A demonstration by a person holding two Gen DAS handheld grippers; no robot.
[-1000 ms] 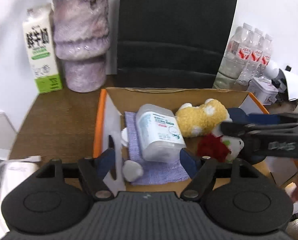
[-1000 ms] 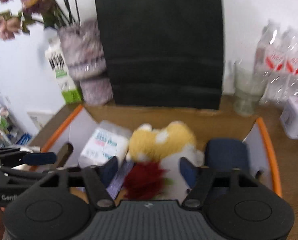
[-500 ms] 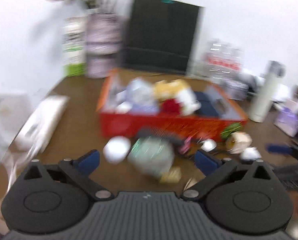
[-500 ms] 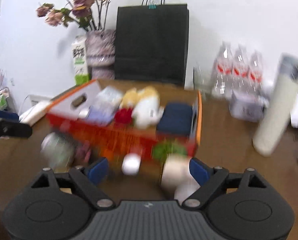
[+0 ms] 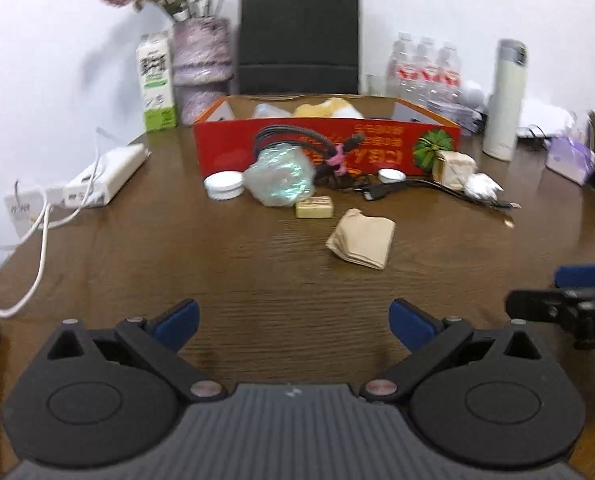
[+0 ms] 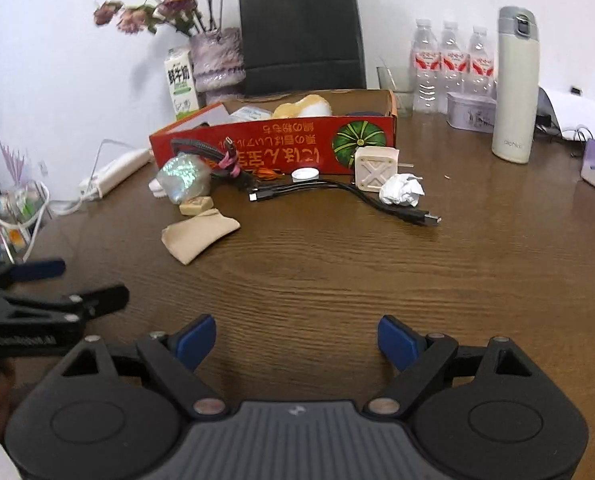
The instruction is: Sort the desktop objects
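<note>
Sorting partly done: the red box point(image 6: 273, 148) at the far side holds a plush toy point(image 6: 303, 106) and a pack, while the folded cloth point(image 6: 199, 234), cables point(image 6: 337, 192) and crumpled paper point(image 6: 401, 194) remain on the table point(image 6: 337, 272), and the left gripper point(image 5: 293, 320) and right gripper point(image 6: 297, 336) hover near, wide and empty.

- A box point(image 6: 273, 148) is set on the table point(image 6: 337, 272), before a bag point(image 6: 301, 36).
- A vase point(image 6: 217, 60) and carton point(image 6: 181, 80) are placed left of the bag, bottles point(image 6: 449, 64) and a flask point(image 6: 513, 84) right.
- Cables point(image 6: 337, 192), a folded cloth point(image 6: 197, 234) and crumpled paper point(image 6: 401, 194) are spread before the box.
</note>
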